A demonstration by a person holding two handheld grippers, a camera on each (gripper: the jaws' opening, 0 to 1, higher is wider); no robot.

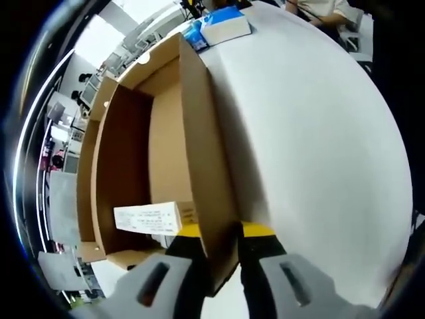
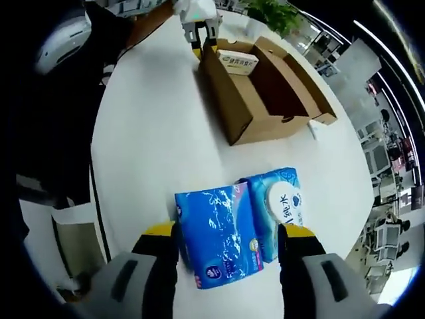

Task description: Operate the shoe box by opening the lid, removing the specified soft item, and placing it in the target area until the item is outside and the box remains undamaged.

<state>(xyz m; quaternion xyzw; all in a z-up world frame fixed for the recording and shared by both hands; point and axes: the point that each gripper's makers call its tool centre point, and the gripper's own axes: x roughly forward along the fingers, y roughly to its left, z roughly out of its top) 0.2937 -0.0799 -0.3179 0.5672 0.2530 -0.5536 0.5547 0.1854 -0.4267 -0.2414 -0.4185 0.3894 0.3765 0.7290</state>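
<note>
Open-plan office, rows of desks with monitors (image 2: 372, 159), office chairs (image 2: 388, 232), potted plant (image 2: 275, 13)

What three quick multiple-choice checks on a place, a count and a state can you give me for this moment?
1. Where do the blue soft packs lie?
A. Inside the box
B. On the white table, outside the box
C. On the floor

2. How many blue packs lie between the right hand-held gripper's jaws?
A. Two
B. Four
C. None

3. What state is the cardboard shoe box in?
A. Taped shut
B. Crushed flat
C. Open, its wall pinched by the left hand-held gripper

Key: 1 B, the packs rest on the white table, apart from the box. 2 A, two packs lie side by side. 3 C, the box interior shows and the left jaws straddle its wall.
</note>
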